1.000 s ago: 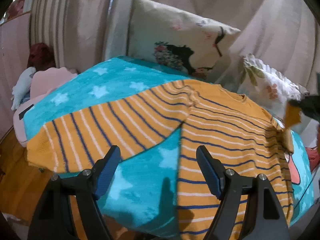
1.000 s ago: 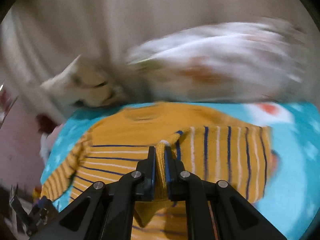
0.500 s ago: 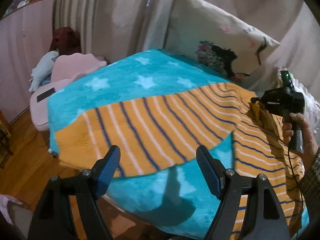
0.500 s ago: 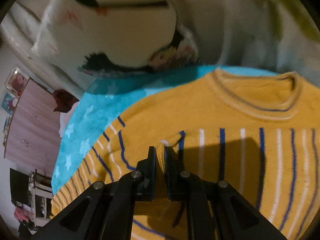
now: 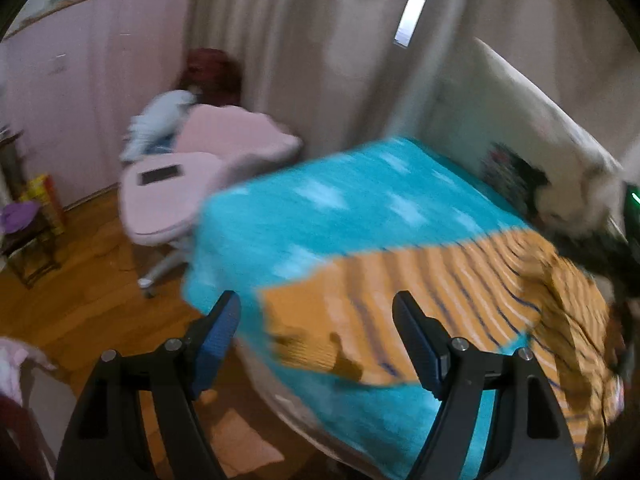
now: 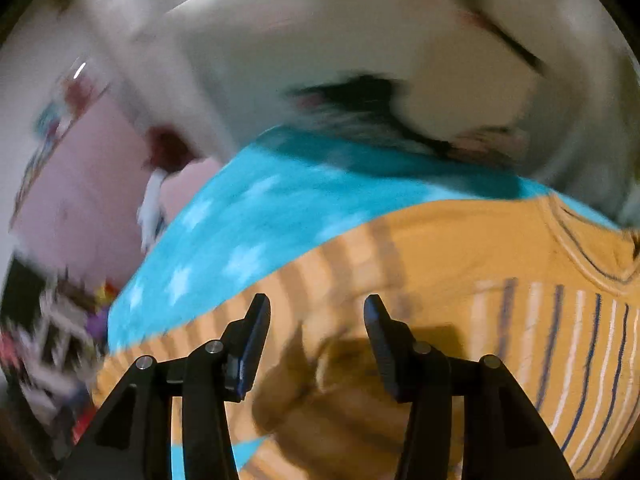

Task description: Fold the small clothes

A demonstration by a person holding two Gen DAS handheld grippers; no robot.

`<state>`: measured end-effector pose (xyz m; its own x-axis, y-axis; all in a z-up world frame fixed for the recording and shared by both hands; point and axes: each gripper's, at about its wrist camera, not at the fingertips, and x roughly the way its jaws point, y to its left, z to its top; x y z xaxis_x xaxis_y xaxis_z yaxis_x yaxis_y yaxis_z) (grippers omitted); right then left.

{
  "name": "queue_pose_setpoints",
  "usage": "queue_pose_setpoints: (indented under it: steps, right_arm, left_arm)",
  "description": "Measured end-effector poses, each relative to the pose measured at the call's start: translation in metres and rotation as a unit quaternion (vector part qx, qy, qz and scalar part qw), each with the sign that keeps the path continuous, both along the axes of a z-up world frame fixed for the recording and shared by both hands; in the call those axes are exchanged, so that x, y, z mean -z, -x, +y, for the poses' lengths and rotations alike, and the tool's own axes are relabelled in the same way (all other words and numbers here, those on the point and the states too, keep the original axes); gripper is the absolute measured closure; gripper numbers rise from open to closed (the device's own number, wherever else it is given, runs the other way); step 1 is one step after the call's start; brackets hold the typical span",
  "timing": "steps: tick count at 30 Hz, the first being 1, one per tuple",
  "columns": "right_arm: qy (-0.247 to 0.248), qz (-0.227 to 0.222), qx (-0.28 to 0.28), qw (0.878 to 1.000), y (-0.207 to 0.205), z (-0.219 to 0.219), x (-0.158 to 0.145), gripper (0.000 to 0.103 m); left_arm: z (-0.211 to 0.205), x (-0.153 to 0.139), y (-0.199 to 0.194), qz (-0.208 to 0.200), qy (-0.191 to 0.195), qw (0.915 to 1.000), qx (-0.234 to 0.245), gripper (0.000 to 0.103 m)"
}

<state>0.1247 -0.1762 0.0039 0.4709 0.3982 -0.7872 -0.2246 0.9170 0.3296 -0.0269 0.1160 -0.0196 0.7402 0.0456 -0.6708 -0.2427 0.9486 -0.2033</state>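
A yellow sweater with blue and white stripes (image 5: pixel 460 292) lies spread on a turquoise star blanket (image 5: pixel 320 216). Its left sleeve reaches toward the blanket's near corner. My left gripper (image 5: pixel 316 324) is open and empty, held just above the sleeve's cuff end. In the right wrist view the sweater (image 6: pixel 460 264) fills the lower half, with its neckline at the right. My right gripper (image 6: pixel 316 336) is open above the sweater's chest, where the folded-over right sleeve (image 6: pixel 340 392) lies bunched under it. Both views are motion-blurred.
A white patterned pillow (image 5: pixel 560 152) leans against beige curtains (image 5: pixel 320 40) behind the blanket. A pink chair (image 5: pixel 180 184) with soft toys stands left of the bed on a wooden floor (image 5: pixel 80 300). Pink cupboards (image 5: pixel 80 80) line the left wall.
My right gripper has opened and let go of the right sleeve, which now lies on the sweater's chest. My left gripper has swung left toward the left sleeve's cuff.
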Motion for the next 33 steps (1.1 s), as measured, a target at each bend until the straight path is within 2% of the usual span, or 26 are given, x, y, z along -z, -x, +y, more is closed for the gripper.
queue_pose_setpoints:
  steps: [3,4,6,9,11,13,15,17,19,21,22,24,27,28,30,33]
  right_arm:
    - [0.015,-0.011,-0.107,0.994,0.038,0.066,-0.006,0.047]
    - [0.025,-0.017,-0.146,0.989,0.051,0.091,-0.005,0.042]
    - [0.046,-0.024,-0.217,0.975,0.078,0.135,-0.001,0.036]
    - [0.071,-0.036,-0.303,0.950,0.119,0.190,0.012,0.035]
    - [0.108,-0.060,-0.347,0.930,0.145,0.220,0.024,0.034]
    - [0.146,-0.083,-0.374,0.912,0.162,0.245,0.039,0.033]
    - [0.177,-0.101,-0.385,0.900,0.172,0.262,0.051,0.033]
    - [0.235,-0.140,-0.374,0.886,0.178,0.278,0.063,0.033]
    - [0.277,-0.163,-0.356,0.877,0.175,0.286,0.073,0.034]
    - [0.280,-0.149,-0.334,0.887,0.160,0.285,0.077,0.058]
    - [0.270,-0.138,-0.319,0.898,0.149,0.281,0.073,0.075]
    - [0.191,-0.104,-0.291,0.932,0.129,0.261,0.051,0.097]
    - [0.128,-0.109,-0.221,0.961,0.106,0.216,0.010,0.098]
    - [0.100,-0.112,-0.181,0.972,0.093,0.186,-0.010,0.098]
    - [0.062,-0.119,-0.120,0.984,0.079,0.138,-0.038,0.098]
    - [0.011,-0.132,0.013,0.991,0.067,0.019,-0.077,0.098]
  left_arm:
    - [0.034,-0.004,0.008,-0.006,0.010,0.9985,-0.053,0.026]
    - [0.043,-0.005,0.011,-0.008,0.012,0.9977,-0.066,0.026]
    - [0.062,-0.006,0.018,-0.011,0.016,0.9955,-0.093,0.026]
    - [0.081,-0.008,0.029,-0.015,0.019,0.9928,-0.117,0.026]
    - [0.087,-0.009,0.034,-0.016,0.019,0.9918,-0.125,0.026]
    - [0.089,-0.010,0.037,-0.018,0.018,0.9914,-0.129,0.026]
    - [0.089,-0.010,0.038,-0.019,0.019,0.9913,-0.129,0.026]
    - [0.089,-0.010,0.040,-0.020,0.021,0.9917,-0.125,0.026]
    - [0.086,-0.011,0.039,-0.020,0.024,0.9924,-0.119,0.026]
    - [0.081,-0.010,0.034,-0.020,0.024,0.9929,-0.114,0.026]
    - [0.078,-0.012,0.033,-0.020,0.024,0.9934,-0.110,0.026]
    - [0.070,-0.015,0.031,-0.020,0.023,0.9946,-0.099,0.026]
    - [0.052,-0.021,0.024,-0.022,0.020,0.9966,-0.077,0.026]
    - [0.045,-0.024,0.021,-0.025,0.021,0.9972,-0.068,0.026]
    - [0.028,-0.030,0.016,-0.032,0.022,0.9984,-0.042,0.025]
    - [-0.003,-0.038,0.010,-0.045,0.019,0.9988,0.004,0.025]
